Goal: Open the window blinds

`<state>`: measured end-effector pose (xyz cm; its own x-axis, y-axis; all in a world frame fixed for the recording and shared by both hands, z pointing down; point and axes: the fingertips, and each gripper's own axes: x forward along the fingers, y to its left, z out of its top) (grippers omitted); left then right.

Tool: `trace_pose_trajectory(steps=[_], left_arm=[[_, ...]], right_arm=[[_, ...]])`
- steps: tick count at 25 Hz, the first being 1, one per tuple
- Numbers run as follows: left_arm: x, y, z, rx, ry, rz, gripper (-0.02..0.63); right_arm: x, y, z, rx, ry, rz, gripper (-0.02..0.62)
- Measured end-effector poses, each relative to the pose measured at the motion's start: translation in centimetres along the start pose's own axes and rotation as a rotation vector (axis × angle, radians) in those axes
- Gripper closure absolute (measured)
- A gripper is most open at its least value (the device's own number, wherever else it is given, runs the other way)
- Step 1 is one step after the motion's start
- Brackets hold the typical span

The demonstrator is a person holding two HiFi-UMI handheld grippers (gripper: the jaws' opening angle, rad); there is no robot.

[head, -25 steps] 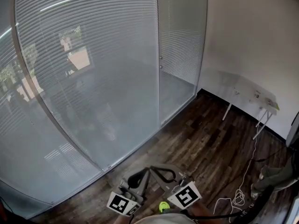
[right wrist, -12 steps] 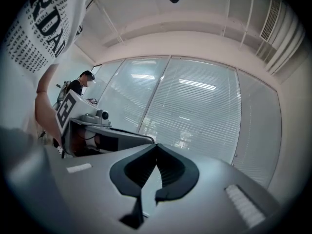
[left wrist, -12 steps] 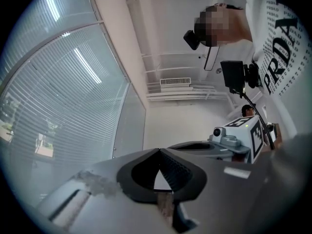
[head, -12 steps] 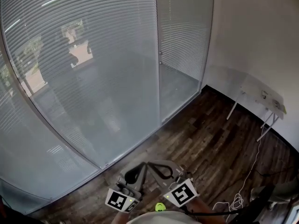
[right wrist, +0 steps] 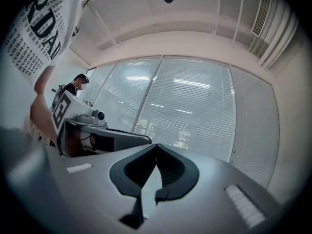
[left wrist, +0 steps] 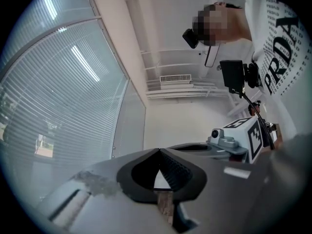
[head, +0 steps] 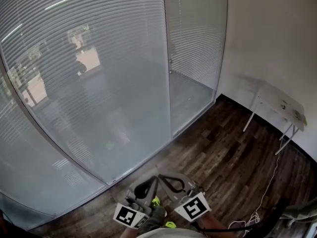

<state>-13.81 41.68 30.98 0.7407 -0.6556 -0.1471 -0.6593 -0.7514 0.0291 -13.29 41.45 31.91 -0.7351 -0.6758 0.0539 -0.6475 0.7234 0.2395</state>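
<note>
Office glass wall: The only legible writing was on the person's white shirt (left wrist: 285,38), where large dark letters spelling "PRDA" ran across a finer print too small to make out. Two marker cubes, one on each tool (head: 130,215) (head: 192,208), carried black-and-white square patterns.

The window blinds (head: 99,58) hung lowered behind the glass, their slats running level across at least three panels split by slim metal frames, with daylight and bits of the outdoors showing through. Both tools were held low in front of the person, well apart from the blinds. The left tool (left wrist: 158,151) had its jaws brought together at the tips with nothing between them. The right tool (right wrist: 156,146) was likewise closed and empty, pointing up towards the blinds.

The room had a dark wood plank floor (head: 223,152) and a plain white wall (head: 267,33). One narrow white surface (head: 277,100) on thin legs stood against that wall, and one white cable (head: 270,182) trailed across the floor.
</note>
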Motion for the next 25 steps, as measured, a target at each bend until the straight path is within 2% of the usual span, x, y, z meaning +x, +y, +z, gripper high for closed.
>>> trace_pose_trajectory(steps=[4, 11, 15, 25], left_arm=[[1.0, 1.8, -1.2, -0.003, 0.015, -0.022, 0.617], [5.5, 4.7, -3.4, -0.024, 0.012, -0.055, 0.617], [8.1, 9.1, -6.0, -0.027, -0.008, -0.063, 0.617], [14.5, 18.4, -8.6, -0.035, -0.025, -0.068, 0.617]], right_arm=[[1.6, -1.3, -1.1, 0.013, 0.013, -0.011, 0.589], [4.1, -5.9, -3.7, 0.028, 0.030, -0.031, 0.589], [8.2, -8.7, -6.5, -0.002, 0.046, -0.039, 0.589], [16.7, -15.7, -9.8, -0.028, 0.071, -0.026, 0.589]])
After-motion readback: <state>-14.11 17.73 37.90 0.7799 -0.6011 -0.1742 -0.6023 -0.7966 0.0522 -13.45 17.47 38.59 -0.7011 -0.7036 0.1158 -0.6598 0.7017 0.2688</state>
